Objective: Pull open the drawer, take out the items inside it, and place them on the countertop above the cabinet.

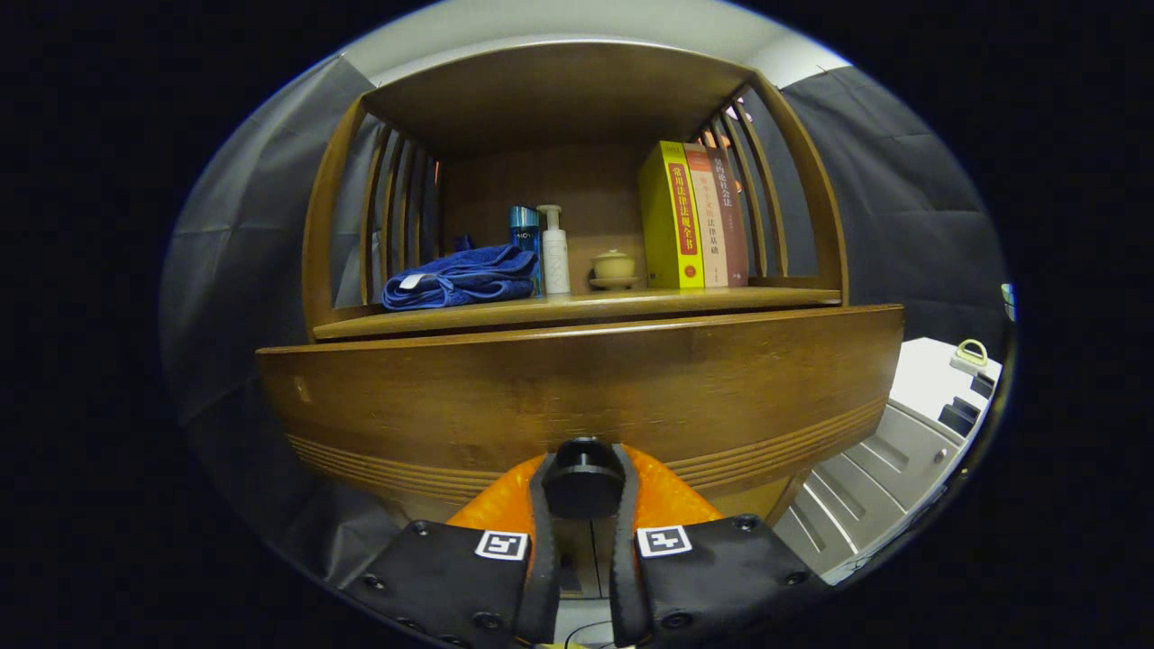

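While both fingers pinch it, the drawer knob (pixel 584 475) sits inside the claw (pixel 584 491).

Printed down the spine of the yellow book (pixel 672 216) on the shelf (pixel 577 311), at one o'clock beyond the fingers: "常用法律法规全书". Legible low on the brown book (pixel 709 221) touching it at three o'clock: "法律基础"; title on the third book (pixel 732 216) and print on the pump bottle (pixel 555 252) too blurred to read. Pasted on the gripper (pixel 584 491), clamped from both sides on the drawer knob (pixel 584 473): two square black-and-white coded markers (pixel 501 544).
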